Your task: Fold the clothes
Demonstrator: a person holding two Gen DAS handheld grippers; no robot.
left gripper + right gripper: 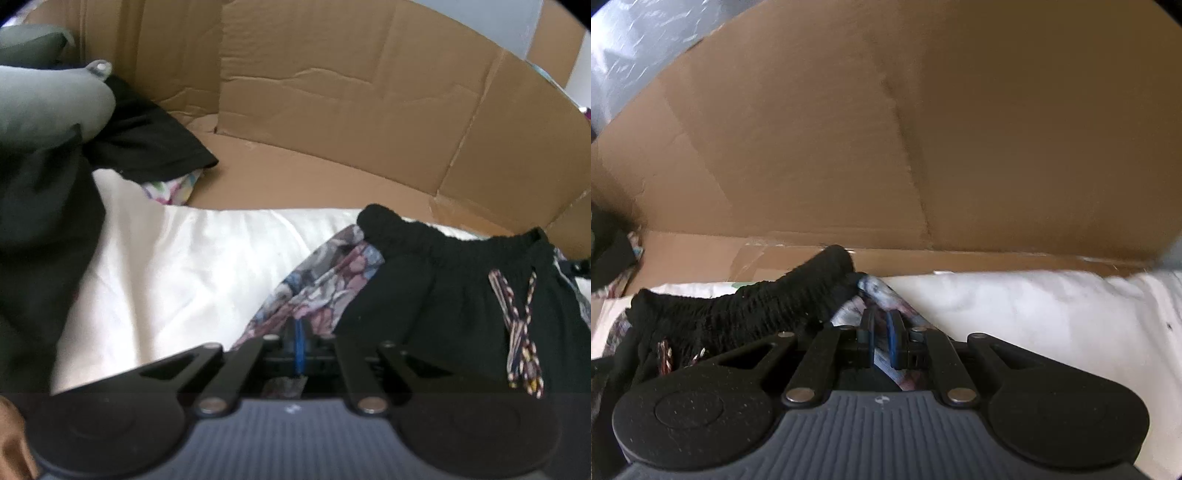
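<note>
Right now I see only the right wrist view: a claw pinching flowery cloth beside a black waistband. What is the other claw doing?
Observer: The left claw is shut on flowery cloth too, just left of the black waistband.
Operator: Is there a cord on that waistband? I only catch scraps of one.
Observer: Yes, a striped drawstring hangs down the black front, and its two ends cross.
Operator: Any other laundry around?
Observer: A grey-green garment is heaped with a black garment at the far left, by the cardboard wall.
</note>
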